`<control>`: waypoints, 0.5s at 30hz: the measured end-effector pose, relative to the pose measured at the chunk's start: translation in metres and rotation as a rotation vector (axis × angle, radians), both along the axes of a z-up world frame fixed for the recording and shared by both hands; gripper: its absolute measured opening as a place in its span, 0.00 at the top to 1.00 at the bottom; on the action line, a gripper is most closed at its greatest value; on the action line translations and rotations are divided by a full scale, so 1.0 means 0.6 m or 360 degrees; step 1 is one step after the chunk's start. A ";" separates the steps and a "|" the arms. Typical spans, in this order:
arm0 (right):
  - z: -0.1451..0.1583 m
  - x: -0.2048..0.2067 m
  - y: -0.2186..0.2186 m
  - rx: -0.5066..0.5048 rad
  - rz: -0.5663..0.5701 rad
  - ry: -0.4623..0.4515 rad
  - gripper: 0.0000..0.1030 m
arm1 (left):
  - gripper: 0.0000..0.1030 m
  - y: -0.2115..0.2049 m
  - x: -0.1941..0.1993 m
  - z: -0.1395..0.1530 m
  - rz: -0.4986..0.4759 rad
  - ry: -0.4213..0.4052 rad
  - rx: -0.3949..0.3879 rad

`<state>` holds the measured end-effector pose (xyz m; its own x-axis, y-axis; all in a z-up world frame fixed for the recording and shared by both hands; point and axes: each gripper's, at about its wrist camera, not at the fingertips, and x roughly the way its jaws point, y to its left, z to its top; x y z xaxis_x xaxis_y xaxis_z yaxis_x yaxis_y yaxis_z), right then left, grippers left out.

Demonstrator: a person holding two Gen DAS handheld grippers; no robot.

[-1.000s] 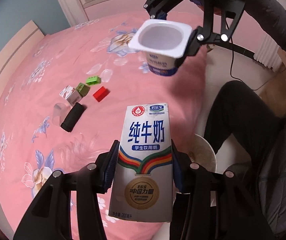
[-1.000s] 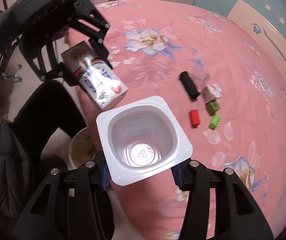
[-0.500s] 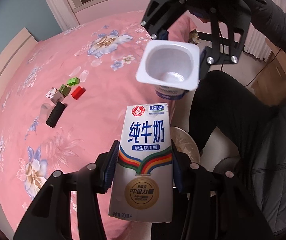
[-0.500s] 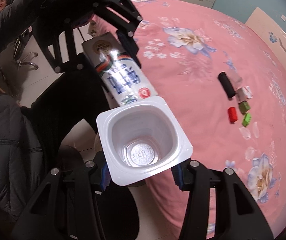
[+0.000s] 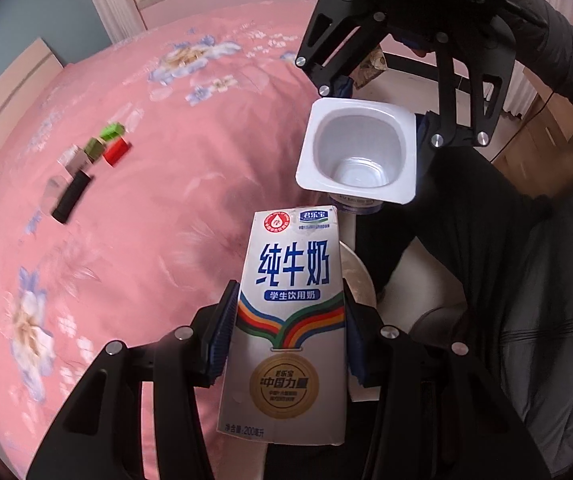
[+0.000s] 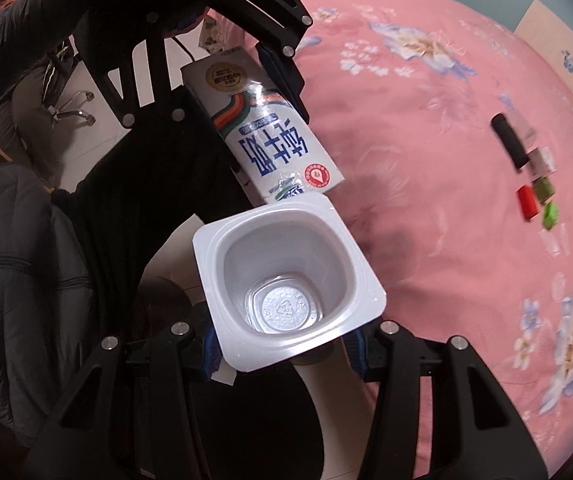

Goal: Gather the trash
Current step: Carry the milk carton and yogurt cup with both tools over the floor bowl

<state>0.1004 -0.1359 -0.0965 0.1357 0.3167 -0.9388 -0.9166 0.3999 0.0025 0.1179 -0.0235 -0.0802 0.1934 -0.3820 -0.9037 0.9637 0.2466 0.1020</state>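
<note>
My left gripper [image 5: 288, 340] is shut on a white milk carton [image 5: 290, 320] with blue Chinese print, held past the bed's edge. My right gripper [image 6: 282, 348] is shut on an empty white yogurt cup [image 6: 286, 280], mouth toward its camera. The cup [image 5: 358, 156] hangs just beyond the carton's top in the left wrist view; the carton [image 6: 262, 136] sits just above the cup in the right wrist view. A round white bin [image 5: 356, 276] shows below the carton beside the bed, mostly hidden.
A pink flowered bed [image 5: 146, 200] fills the left. On it lie a black cylinder [image 5: 71, 196], a red block [image 5: 115, 151], green blocks [image 5: 110, 133] and a small white box [image 5: 73, 157]. A person's dark trousers [image 5: 466, 220] and grey jacket [image 5: 546, 320] are at the right.
Both grippers have moved off the bed toward its edge and the floor side. The cup and carton have come closer together. The bed items have receded.
</note>
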 end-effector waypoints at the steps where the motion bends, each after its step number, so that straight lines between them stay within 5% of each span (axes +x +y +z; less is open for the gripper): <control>1: -0.010 -0.001 0.001 0.0001 0.0004 0.0021 0.52 | 0.52 0.001 -0.001 -0.009 0.0003 0.0004 0.0005; 15: -0.123 0.017 0.011 -0.0075 0.0024 0.0221 0.52 | 0.52 -0.009 0.018 -0.130 0.0041 0.0213 0.0033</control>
<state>0.1108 -0.1295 -0.1703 -0.0011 0.2726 -0.9621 -0.9146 0.3887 0.1111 0.1290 -0.0290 -0.1581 0.0803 -0.3593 -0.9297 0.9624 0.2708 -0.0216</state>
